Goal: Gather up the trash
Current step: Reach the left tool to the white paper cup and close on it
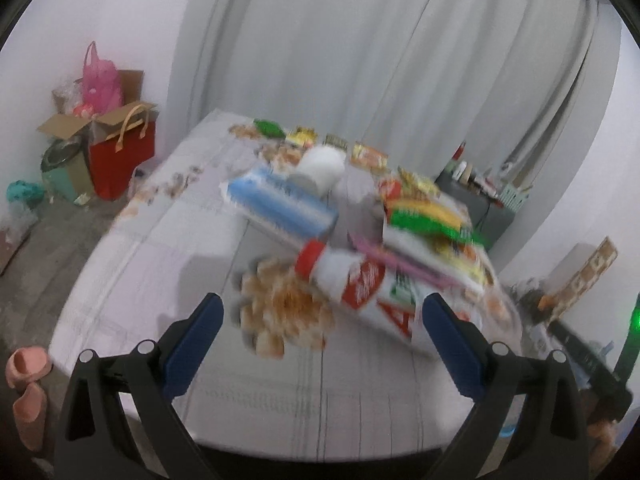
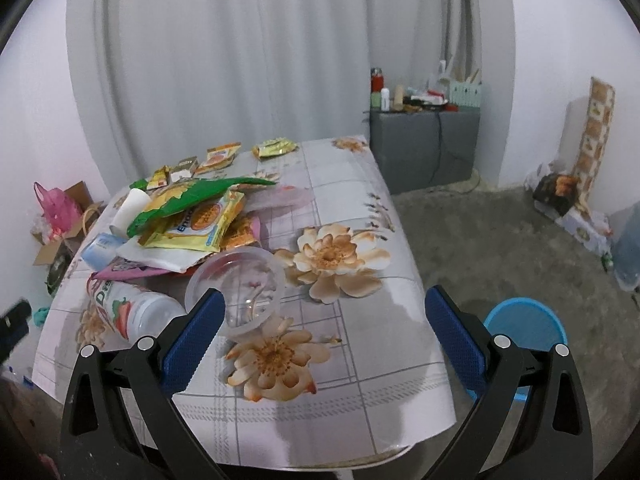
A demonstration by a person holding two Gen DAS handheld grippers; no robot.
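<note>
A pile of trash lies on a table with a flowered cloth (image 2: 360, 320). In the right wrist view a clear plastic cup (image 2: 240, 292) lies on its side by my left fingertip, a white bottle with a red label (image 2: 132, 308) lies left of it, and green and yellow snack wrappers (image 2: 192, 208) are heaped behind. My right gripper (image 2: 324, 312) is open and empty above the table's near part. In the blurred left wrist view the same bottle (image 1: 360, 288) with a red cap lies ahead of my open, empty left gripper (image 1: 320, 316). A blue-and-white packet (image 1: 276, 204) and a white roll (image 1: 320, 168) lie farther back.
A blue bin (image 2: 524, 328) stands on the floor at the table's right. A grey cabinet (image 2: 424, 144) with bottles stands by the curtain. Boxes and a red bag (image 1: 120, 160) sit in the left corner. Small sachets (image 2: 276, 146) lie at the table's far edge.
</note>
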